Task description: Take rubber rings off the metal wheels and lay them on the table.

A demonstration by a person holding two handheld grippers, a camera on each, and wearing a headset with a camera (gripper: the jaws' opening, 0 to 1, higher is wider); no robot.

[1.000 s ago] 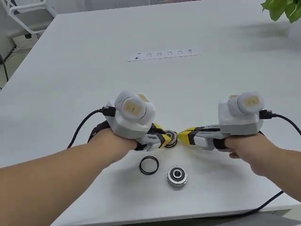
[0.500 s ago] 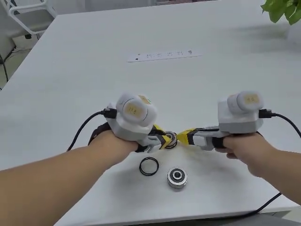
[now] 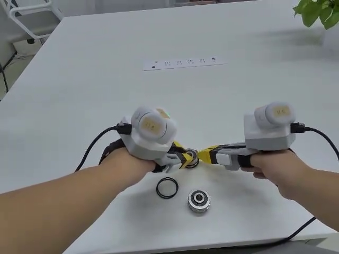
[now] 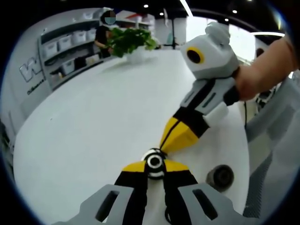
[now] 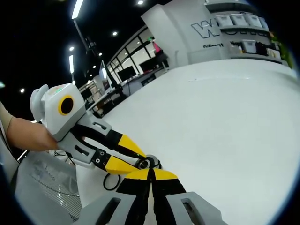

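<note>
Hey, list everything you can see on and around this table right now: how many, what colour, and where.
Table: one, white, under everything.
Socket strip: one, white, far middle of the table.
Plant: one, green, far right corner.
Rubber ring: one, black, flat on the table near the front edge.
Loose metal wheel: one, silver with a dark centre, right of the ring, not touching it.
Held metal wheel: one, silver and black, between the two gripper tips.
Cables: two, black, one trailing from each gripper.
Left gripper: one, grey with yellow-black jaws, shut on the held wheel.
Right gripper: one, same colours, jaws together at that wheel's rim.
</note>
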